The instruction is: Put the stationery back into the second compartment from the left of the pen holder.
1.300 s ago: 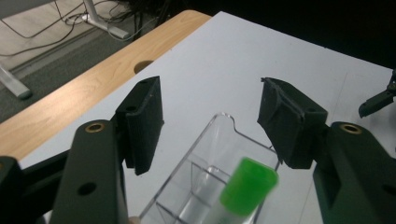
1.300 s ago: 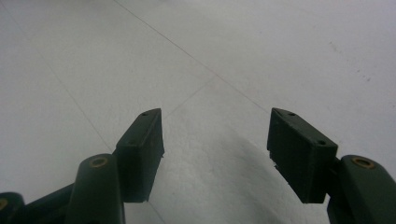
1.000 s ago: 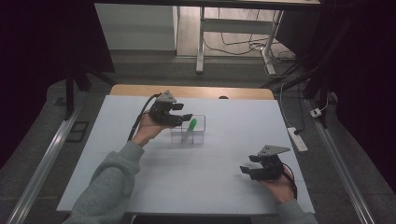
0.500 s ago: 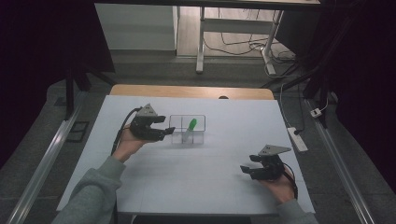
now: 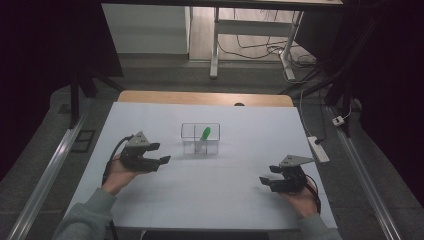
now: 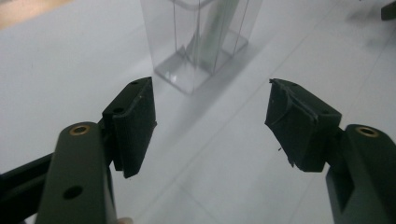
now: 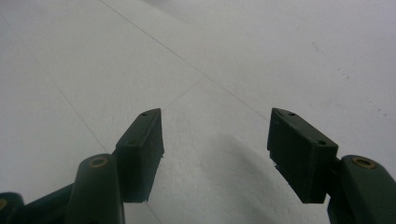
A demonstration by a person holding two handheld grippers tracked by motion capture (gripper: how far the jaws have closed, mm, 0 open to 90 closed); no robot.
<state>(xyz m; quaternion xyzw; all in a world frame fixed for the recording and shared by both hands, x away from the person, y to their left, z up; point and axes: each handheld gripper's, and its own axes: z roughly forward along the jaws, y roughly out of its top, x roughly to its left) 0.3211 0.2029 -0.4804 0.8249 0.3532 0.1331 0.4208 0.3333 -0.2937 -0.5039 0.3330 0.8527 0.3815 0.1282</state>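
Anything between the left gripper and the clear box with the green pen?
Nothing visible. The left gripper is open and empty, and bare table lies between it and the clear box holding the green pen.

A clear plastic box (image 5: 200, 138) with inner compartments stands upright near the middle of the white table. A green marker (image 5: 204, 136) leans tilted inside it, cap end up.
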